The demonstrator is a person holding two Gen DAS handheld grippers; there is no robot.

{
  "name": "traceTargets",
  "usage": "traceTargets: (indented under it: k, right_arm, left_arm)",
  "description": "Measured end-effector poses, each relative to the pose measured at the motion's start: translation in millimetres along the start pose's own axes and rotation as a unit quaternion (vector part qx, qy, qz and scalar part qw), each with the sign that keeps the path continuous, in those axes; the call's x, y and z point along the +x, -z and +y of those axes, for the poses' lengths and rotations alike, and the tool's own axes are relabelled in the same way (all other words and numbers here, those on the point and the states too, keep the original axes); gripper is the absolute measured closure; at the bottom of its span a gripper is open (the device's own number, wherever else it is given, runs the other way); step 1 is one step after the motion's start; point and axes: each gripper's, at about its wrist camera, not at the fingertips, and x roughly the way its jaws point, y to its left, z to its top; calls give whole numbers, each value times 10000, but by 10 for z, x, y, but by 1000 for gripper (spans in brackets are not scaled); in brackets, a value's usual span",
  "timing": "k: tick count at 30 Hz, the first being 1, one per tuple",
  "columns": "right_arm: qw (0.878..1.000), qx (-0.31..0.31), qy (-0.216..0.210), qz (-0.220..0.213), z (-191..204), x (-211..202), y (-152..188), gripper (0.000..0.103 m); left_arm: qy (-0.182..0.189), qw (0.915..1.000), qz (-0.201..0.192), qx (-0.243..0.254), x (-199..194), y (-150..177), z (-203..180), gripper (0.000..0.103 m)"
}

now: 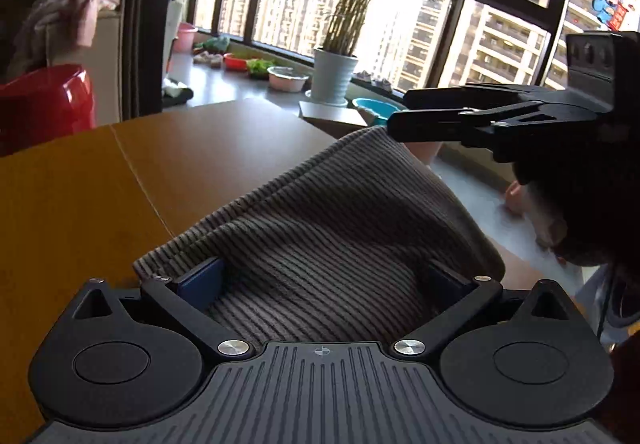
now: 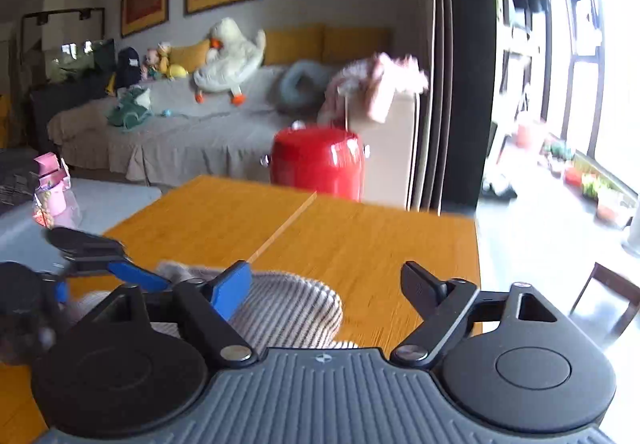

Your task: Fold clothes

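Observation:
A grey ribbed garment lies bunched on the wooden table. My left gripper is open, its fingers wide apart with a mound of the garment between the blue pads. The garment's far edge rises to the tips of my right gripper, which comes in from the right. In the right wrist view my right gripper is open, and the garment lies under and beside its left finger. The left gripper shows at the left edge.
The table has a seam down its middle and ends close on the right. A red stool and a sofa stand beyond it. A potted plant and bowls sit on the window ledge. A person's hand holds the right gripper.

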Motion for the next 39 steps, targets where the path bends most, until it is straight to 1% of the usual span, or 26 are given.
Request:
traceTargets:
  k: [1,2,3,6,7,9,12,15,17,20,21,23,25,26,28,30,31,32,33,34,36,37,38,39]
  right_arm:
    - [9996,132,-248,44,6,-30,-3,40]
    - [9981,309,-520,148,5,-27,6,40]
    - [9971,396,-617,222,2,-3,31,41]
    - [9963,494,-587,388,-11,105,137,41]
    - [9960,526,-577,444,-15,141,173,37]
    - [9951,592,-556,555,-23,214,243,37]
    - [9936,689,-526,722,-36,322,350,35]
    - [9917,786,-495,888,-49,430,456,33]
    - [9916,800,-486,890,-54,432,483,32]
    - [9931,676,-406,872,-7,397,477,30]
    - [9936,613,-360,883,12,372,458,30]
    - [9947,463,-236,892,59,280,413,25]
    - [9958,324,-153,843,119,114,359,25]
    - [9961,301,-262,781,157,-7,330,25]
    - [9940,428,-680,743,217,-226,289,21]
    - [9852,821,-1197,908,234,-347,309,20]
    - [9759,1151,-1512,1073,224,-352,358,20]
    - [9621,1541,-1854,1272,207,-330,425,20]
    - [9452,1924,-2171,1495,187,-287,521,20]
    - [9317,2249,-2290,1701,178,-215,631,20]
    - [9080,2826,-2297,2073,173,-54,847,20]
    - [9015,3063,-2232,2090,146,13,892,20]
    - [8986,3269,-2129,2006,105,73,900,22]
    - [8953,3473,-2024,1922,63,133,907,22]
  left_arm:
    - [-5,10000,10,-84,12,-15,35,0]
    - [-1,9999,28,-134,24,-19,68,0]
    - [13,9998,49,-168,34,-15,94,0]
    - [-44,9995,122,-293,31,11,174,0]
    - [-87,9993,150,-336,35,22,193,0]
    - [-108,9988,134,-460,1,42,231,0]
    - [-148,9991,102,-383,-82,38,202,0]
    - [-202,9996,-21,-206,-203,-15,146,0]
    - [-174,9997,-129,-127,-278,-65,131,0]
    - [-251,9995,-188,-34,-236,-180,139,0]
    - [-326,9993,-158,-31,-200,-200,158,0]
    - [-558,9984,-72,-12,-75,-243,213,0]
    - [-748,9972,35,-22,39,-257,283,0]
    - [-768,9970,77,-68,87,-260,331,0]
    - [-666,9974,91,-246,145,-281,432,0]
    - [-602,9976,90,-336,179,-290,480,0]
    - [-582,9976,91,-368,193,-289,496,0]
    - [-562,9975,94,-426,195,-276,508,0]
    - [-544,9972,98,-496,191,-257,518,0]
    - [-531,9969,97,-568,184,-237,528,0]
    - [-514,9959,94,-743,161,-199,547,0]
    - [-510,9951,102,-846,148,-183,555,0]
    - [-518,9943,112,-929,131,-173,562,0]
    - [-532,9934,121,-1005,110,-165,569,0]
